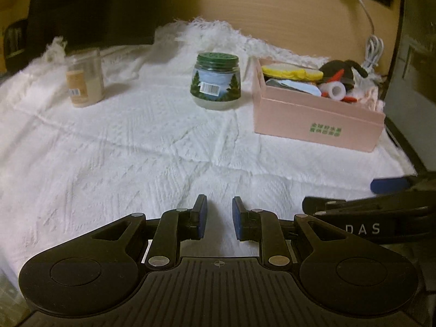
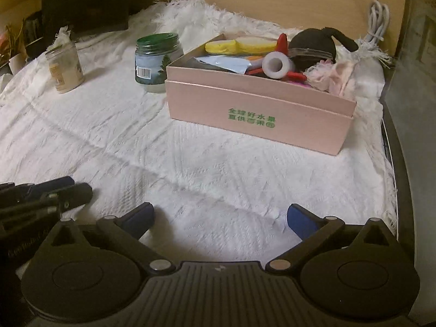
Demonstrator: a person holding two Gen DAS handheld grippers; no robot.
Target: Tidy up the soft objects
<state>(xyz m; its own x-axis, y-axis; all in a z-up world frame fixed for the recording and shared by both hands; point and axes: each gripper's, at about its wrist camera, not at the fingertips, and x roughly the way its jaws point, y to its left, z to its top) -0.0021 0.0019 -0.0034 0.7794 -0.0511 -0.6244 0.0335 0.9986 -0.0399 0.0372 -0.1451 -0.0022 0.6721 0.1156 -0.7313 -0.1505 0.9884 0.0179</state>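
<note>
A pink cardboard box stands on the white cloth at the back right; it also shows in the left wrist view. It holds soft things: a yellow plush, a black plush, a white roll, red pieces and a pink cloth. My left gripper is empty, its jaws a narrow gap apart, low over the cloth near the front. My right gripper is wide open and empty, in front of the box.
A green-lidded glass jar stands left of the box. A clear jar with a tan label stands further left. A white cable hangs by the back wall. The table's dark edge runs along the right.
</note>
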